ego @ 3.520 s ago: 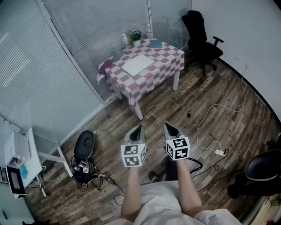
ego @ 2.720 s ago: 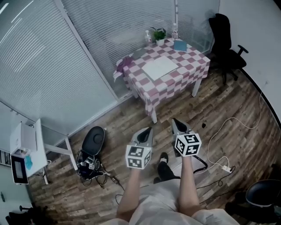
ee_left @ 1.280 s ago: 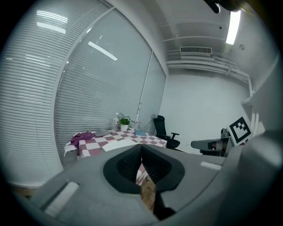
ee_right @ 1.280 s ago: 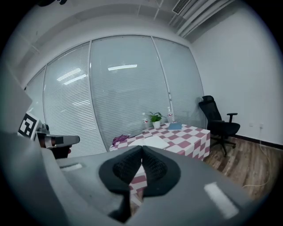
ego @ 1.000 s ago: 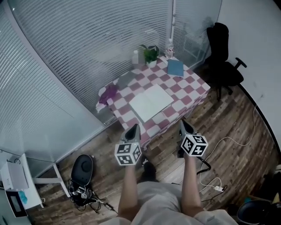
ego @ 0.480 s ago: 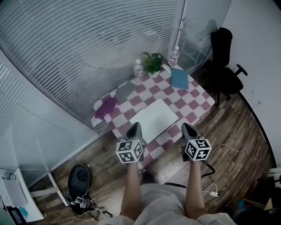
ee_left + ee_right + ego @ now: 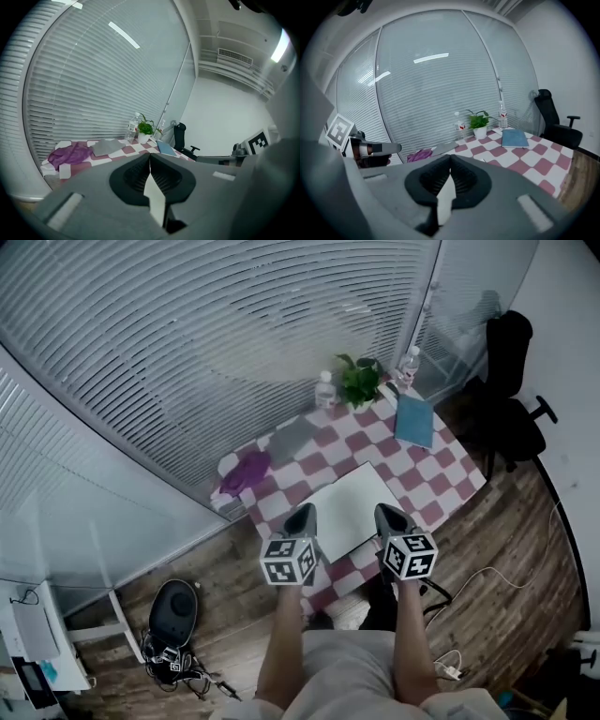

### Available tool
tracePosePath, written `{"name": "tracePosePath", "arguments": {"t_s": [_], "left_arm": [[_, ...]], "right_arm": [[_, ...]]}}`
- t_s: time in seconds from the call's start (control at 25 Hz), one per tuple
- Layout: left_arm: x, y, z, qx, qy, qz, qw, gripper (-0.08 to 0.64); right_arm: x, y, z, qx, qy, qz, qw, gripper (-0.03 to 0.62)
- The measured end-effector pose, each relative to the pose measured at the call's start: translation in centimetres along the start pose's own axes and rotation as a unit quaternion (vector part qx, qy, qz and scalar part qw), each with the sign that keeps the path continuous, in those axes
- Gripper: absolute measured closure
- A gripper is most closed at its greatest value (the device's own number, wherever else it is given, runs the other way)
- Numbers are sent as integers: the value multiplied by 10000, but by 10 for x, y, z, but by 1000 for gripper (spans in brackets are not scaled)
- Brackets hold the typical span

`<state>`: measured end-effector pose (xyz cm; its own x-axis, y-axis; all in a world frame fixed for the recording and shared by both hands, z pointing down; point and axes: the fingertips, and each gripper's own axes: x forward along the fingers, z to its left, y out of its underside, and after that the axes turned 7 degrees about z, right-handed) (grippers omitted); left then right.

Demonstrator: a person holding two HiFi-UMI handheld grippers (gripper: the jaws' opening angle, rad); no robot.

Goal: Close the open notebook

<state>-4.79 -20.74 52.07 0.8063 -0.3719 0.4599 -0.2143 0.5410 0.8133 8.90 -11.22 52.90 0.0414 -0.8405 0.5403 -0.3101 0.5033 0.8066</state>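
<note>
Standing at the near edge of the table (image 7: 453,468), the person held both grippers out side by side, angled a bit downward. Left gripper (image 7: 301,515): jaws pressed together, nothing between them, confirmed in the left gripper view (image 7: 149,156). Right gripper (image 7: 387,514): same, jaws closed and empty, per the right gripper view (image 7: 450,158).

The notebook (image 7: 354,507) lay open and flat on the near half of the checkered table, straight ahead of the grippers and between them. Its long axis ran across the person, roughly along the near table edge, tilted up to the right in the head view. The left tip sat by the notebook's left end, the right tip over its right half. Neither looked to be touching; height above the page could not be told. Both were about equally near, the right maybe slightly more over paper. The spine was too faint to make out.

My read: approach was nearly done, and a closing flip would go sideways, one end folded over the other, so the jaws would need to open or slide under an outer edge first.

Farther back stood a plant (image 7: 360,382), a blue book (image 7: 413,420) and a purple cloth (image 7: 244,473), well apart from the notebook.
</note>
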Motion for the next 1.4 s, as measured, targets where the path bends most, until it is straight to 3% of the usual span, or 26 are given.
{"name": "tracePosePath", "arguments": {"t_s": [0.12, 0.24, 0.48, 0.64, 0.84, 1.08, 1.12, 1.16, 1.28, 1.4], "left_arm": [[9, -4, 9, -45, -302, -68, 9995, 552], [19, -6, 25, -337, -771, -186, 9963, 552], [35, -7, 41, -924, -1631, -343, 9817, 552], [39, 5, 50, -1133, -2218, -325, 9679, 551], [27, 53, 46, -1636, -2791, -195, 9460, 549], [19, 129, 30, -2424, -3047, -124, 9210, 548], [18, 141, 29, -2554, -3095, -134, 9159, 533], [17, 151, 28, -2663, -3134, -113, 9114, 461], [22, 178, 27, -2910, -3037, 74, 9072, 383], [33, 193, 25, -3061, -2846, 269, 9081, 320]], "right_arm": [[26, -9, -4, -182, -271, 118, 9994, 592], [51, -19, -11, -417, -697, 281, 9963, 592], [107, -45, -37, -1138, -1230, 690, 9834, 592], [142, -37, -46, -1569, -1608, 1093, 9683, 592], [158, -5, -40, -2020, -2322, 1595, 9380, 592], [154, 44, -19, -2882, -3085, 1897, 8864, 592], [151, 52, -16, -3016, -3188, 1929, 8776, 592], [148, 61, -13, -3132, -3284, 1962, 8692, 592], [136, 87, -8, -3440, -3502, 2076, 8461, 592], [125, 102, -8, -3618, -3629, 2098, 8327, 592]]}}
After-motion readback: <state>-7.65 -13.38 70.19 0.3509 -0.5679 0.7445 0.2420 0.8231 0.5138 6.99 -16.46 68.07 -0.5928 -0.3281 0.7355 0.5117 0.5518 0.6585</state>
